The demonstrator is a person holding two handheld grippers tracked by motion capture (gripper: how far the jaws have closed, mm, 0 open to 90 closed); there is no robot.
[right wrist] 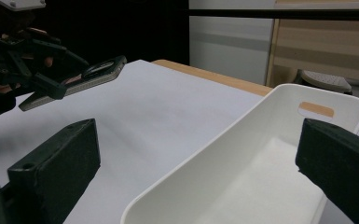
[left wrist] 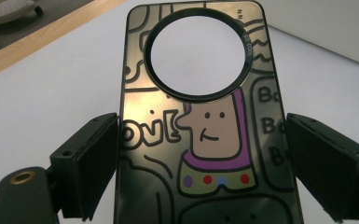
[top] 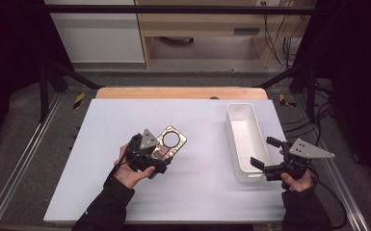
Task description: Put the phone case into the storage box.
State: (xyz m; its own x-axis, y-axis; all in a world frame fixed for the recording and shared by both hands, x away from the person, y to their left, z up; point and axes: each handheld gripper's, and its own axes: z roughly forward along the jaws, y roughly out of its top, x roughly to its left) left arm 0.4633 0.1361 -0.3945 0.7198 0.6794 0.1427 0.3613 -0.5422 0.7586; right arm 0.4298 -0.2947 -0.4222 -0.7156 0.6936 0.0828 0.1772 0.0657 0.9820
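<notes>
Sitting between left tongs (left wrist: 200,158), phone case (left wrist: 200,116).

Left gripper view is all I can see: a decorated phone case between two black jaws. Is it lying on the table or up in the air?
Observer: In the air. The right gripper view shows the phone case held clear above the white table by the left gripper.
Operator: What is the white thing at the top corner of my picture?
Observer: A long white tray, empty, on the table's right side.
Operator: And the other hand?
Observer: The right gripper sits by the tray's near end, jaws open, holding nothing.
</notes>
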